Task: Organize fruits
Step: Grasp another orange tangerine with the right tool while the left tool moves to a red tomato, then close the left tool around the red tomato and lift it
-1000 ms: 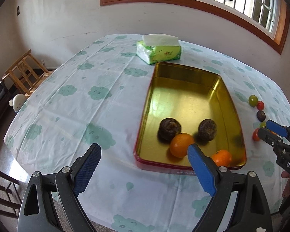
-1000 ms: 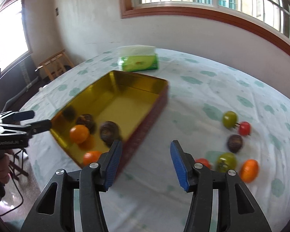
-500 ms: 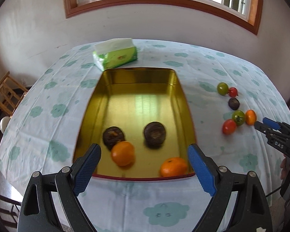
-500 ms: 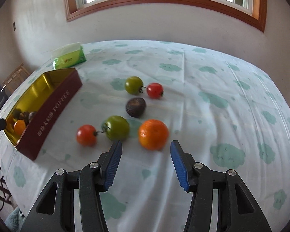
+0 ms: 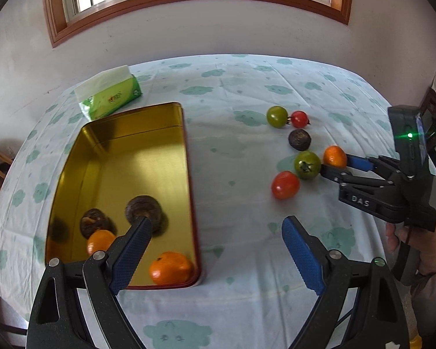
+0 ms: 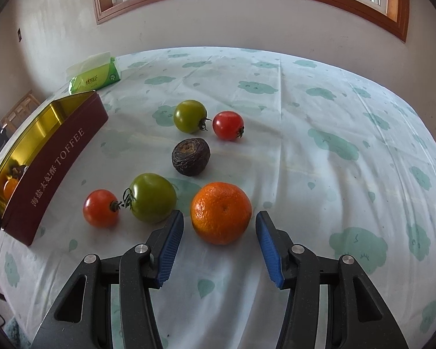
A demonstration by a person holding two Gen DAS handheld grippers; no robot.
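My right gripper (image 6: pixel 219 219) is open, its fingertips on either side of an orange tangerine (image 6: pixel 221 212) on the tablecloth; it also shows in the left wrist view (image 5: pixel 335 163). Around it lie two green tomatoes (image 6: pixel 152 197) (image 6: pixel 189 115), two red tomatoes (image 6: pixel 101 208) (image 6: pixel 228 125) and a dark brown fruit (image 6: pixel 191 157). The gold tin (image 5: pixel 130 157) with dark red outer walls holds two tangerines (image 5: pixel 170 267) (image 5: pixel 100 241) and two dark brown fruits (image 5: pixel 144 210) (image 5: pixel 94 222). My left gripper (image 5: pixel 215 232) is open and empty, above the tin's near right corner.
A green tissue pack (image 5: pixel 109 96) lies behind the tin. The table is round with a cloud-print cloth (image 5: pixel 232 87); its edge curves close in front. A wooden chair (image 6: pixel 17 110) stands off the left side. A wall with a window is behind.
My right gripper swung from the tin to the loose fruits and closed in on the tangerine, which now sits between its fingertips. The left wrist view shifted right, bringing the loose fruits and right gripper into view.
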